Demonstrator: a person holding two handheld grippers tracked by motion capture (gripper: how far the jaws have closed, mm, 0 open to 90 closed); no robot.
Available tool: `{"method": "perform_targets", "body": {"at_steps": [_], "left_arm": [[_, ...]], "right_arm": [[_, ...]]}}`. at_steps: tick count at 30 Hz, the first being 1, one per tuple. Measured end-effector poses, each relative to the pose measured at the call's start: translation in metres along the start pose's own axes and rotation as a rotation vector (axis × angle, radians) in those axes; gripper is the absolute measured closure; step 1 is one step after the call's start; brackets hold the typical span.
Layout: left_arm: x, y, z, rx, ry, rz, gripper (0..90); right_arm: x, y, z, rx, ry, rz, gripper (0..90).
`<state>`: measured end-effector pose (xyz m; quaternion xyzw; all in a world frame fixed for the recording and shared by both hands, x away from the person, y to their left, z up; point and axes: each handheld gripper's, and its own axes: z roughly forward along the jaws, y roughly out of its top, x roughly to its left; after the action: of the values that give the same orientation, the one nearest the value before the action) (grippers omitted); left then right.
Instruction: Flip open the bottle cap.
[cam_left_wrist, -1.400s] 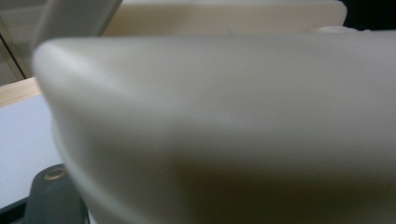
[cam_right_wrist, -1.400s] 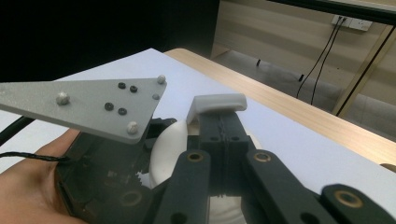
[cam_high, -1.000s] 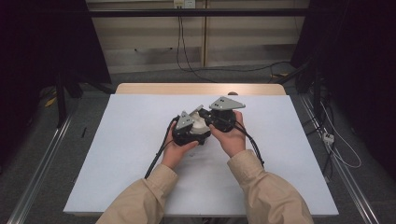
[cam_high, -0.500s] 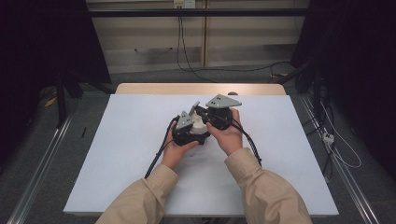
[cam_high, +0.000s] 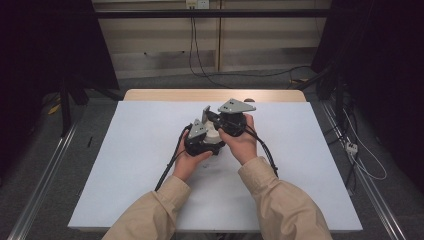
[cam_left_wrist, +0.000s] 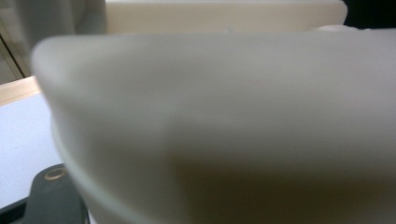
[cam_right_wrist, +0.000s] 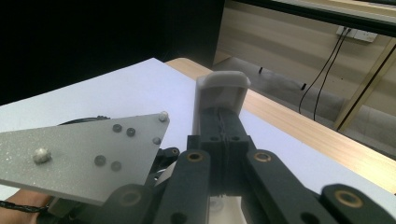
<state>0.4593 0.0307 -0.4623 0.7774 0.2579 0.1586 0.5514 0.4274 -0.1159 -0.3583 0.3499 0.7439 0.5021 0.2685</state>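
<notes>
White piece upright between shut right claw jaws.

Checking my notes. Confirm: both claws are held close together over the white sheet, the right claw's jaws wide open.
Not open: the right claw is shut, jaws pressed together, per the right gripper view. It is held close to the left claw over the white sheet.

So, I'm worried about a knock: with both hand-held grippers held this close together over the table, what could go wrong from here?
The left hand-held gripper and the right hand-held gripper sit almost against each other over the white table, so their grey three-cornered plates might collide. A pale blurred surface blocks the left gripper view, so that hand may move blind. The black cables beside the wrists could snag.
</notes>
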Motion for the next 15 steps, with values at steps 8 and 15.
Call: {"method": "perform_targets", "body": {"at_steps": [8, 15], "left_arm": [[0.0001, 0.0, 0.0, 0.0, 0.0, 0.0, 18.5], [0.0001, 0.0, 0.0, 0.001, 0.0, 0.0, 18.6]], "right_arm": [[-0.0013, -0.0012, 0.0035, -0.006, 0.001, 0.006, 90.0], [-0.0017, -0.0005, 0.0063, -0.006, 0.002, 0.004, 90.0]]}}
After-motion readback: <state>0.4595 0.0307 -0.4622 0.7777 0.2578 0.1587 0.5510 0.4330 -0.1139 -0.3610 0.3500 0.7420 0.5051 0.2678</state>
